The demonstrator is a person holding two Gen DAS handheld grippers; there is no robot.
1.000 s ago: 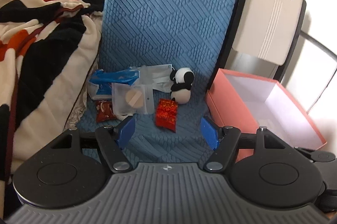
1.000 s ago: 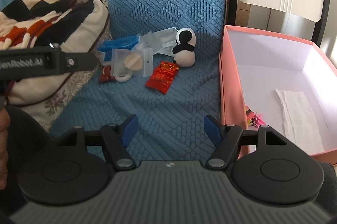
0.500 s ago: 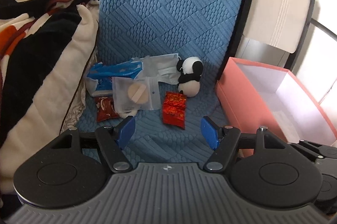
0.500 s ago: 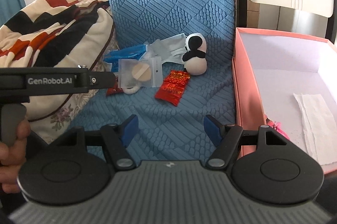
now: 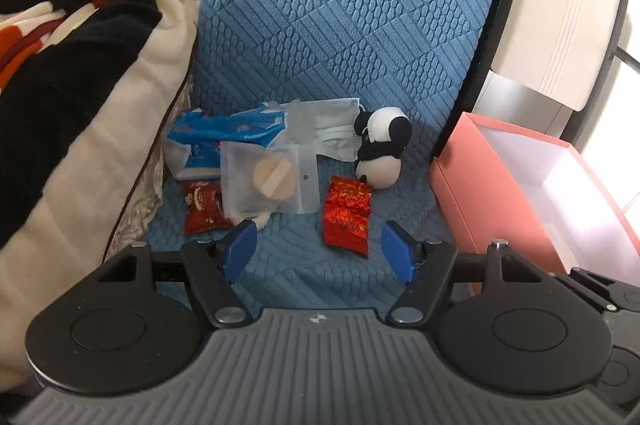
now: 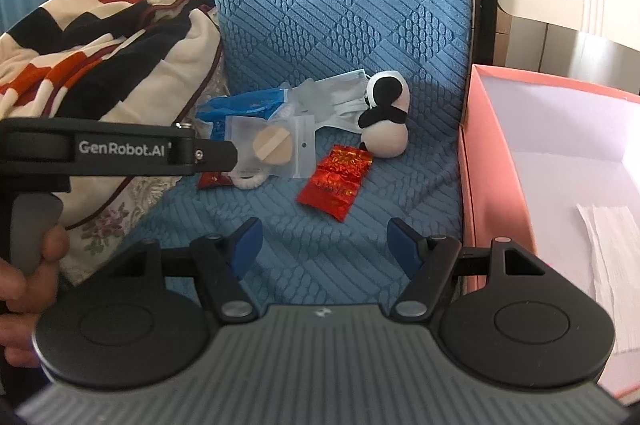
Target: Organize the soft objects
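Observation:
A small pile lies on the blue quilted cushion [image 5: 340,37]: a panda plush [image 5: 380,153], a red foil packet [image 5: 347,217], a clear pouch with a tan puff [image 5: 272,181], a blue tissue pack [image 5: 208,145], a face mask [image 5: 332,129] and a dark red snack packet [image 5: 204,207]. My left gripper [image 5: 318,251] is open and empty, just short of the red foil packet. My right gripper [image 6: 325,245] is open and empty, further back; it sees the panda plush [image 6: 386,129] and red foil packet [image 6: 334,183].
A pink open box [image 5: 532,185] stands right of the cushion; in the right wrist view the pink box [image 6: 492,161] holds a white tissue [image 6: 612,265]. A striped blanket [image 5: 80,45] is heaped at the left. The left gripper's body [image 6: 120,149] crosses the right wrist view.
Both grippers have moved forward toward the pile, so the objects look larger. The left one has drawn close to the red foil packet. Both stay open.

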